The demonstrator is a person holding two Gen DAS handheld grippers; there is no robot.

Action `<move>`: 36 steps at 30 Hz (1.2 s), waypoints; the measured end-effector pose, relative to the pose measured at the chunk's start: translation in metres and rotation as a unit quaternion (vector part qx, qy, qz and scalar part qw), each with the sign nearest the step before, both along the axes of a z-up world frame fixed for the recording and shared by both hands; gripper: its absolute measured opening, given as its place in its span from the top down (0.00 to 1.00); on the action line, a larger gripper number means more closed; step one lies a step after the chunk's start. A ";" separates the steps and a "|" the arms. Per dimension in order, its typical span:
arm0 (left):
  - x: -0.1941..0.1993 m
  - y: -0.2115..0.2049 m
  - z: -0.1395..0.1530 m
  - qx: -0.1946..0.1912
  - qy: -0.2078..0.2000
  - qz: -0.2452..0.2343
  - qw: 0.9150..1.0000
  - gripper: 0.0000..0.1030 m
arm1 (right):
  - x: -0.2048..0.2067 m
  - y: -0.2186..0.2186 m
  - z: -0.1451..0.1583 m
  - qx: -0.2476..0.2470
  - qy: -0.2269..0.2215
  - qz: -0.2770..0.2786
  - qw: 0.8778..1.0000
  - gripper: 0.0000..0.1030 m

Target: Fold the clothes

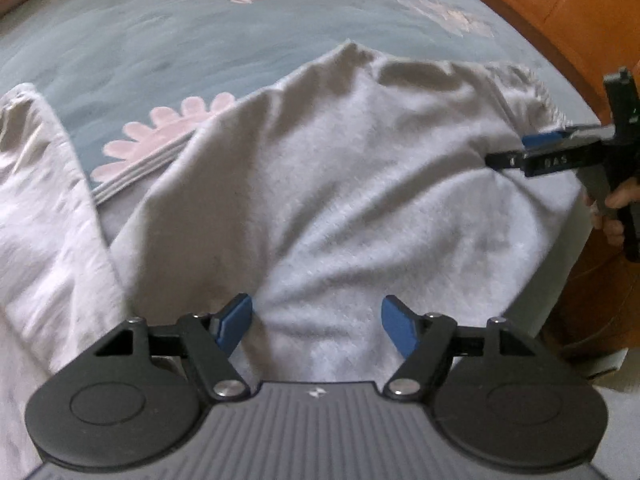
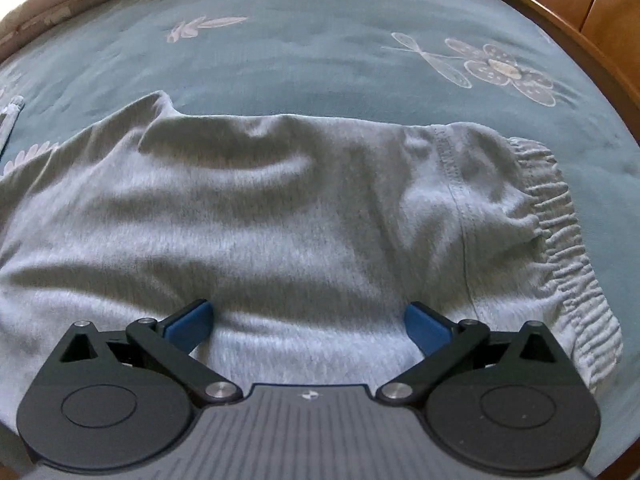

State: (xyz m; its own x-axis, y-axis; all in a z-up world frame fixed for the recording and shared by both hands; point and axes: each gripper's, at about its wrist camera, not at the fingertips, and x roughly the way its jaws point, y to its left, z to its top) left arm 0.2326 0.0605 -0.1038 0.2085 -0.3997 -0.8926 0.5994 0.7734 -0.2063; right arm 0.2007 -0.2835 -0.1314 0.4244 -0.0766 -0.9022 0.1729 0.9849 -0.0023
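above the bed [image 2: 320, 52], both grippers point steeply down, jaws released and empty. left gripper [image 1: 316, 326] hovers over grey trousers [image 1: 320, 184]; right gripper [image 2: 308, 326] has the elastic waistband [image 2: 568, 248] right of its jaws. only the left view shows the trouser leg [image 1: 44, 208] and a hand [image 1: 616, 212] gripping the right tool.

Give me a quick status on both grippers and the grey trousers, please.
Left gripper open, empty. Right gripper open, empty. Grey trousers spread on the bedspread, waistband bunched. Nothing in the way.
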 end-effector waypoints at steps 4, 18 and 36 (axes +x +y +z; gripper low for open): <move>0.002 -0.002 0.003 -0.015 -0.035 -0.003 0.999 0.32 | 0.020 0.008 0.014 -0.007 0.048 -0.017 0.999 0.00; -0.017 -0.010 -0.019 0.025 -0.040 -0.049 0.998 0.15 | 0.071 0.104 0.011 0.011 0.058 0.111 0.992 0.00; -0.018 -0.044 -0.030 0.096 -0.033 -0.043 0.994 0.00 | 0.052 0.093 0.007 0.022 0.015 0.114 0.993 0.00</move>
State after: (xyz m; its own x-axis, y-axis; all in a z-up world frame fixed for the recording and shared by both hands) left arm 0.2149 0.0168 -0.1337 0.2416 -0.2419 -0.9398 0.6725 0.7399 -0.0176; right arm 0.2531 -0.1909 -0.1245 0.3999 0.0579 -0.9147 -0.0535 0.9978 0.0398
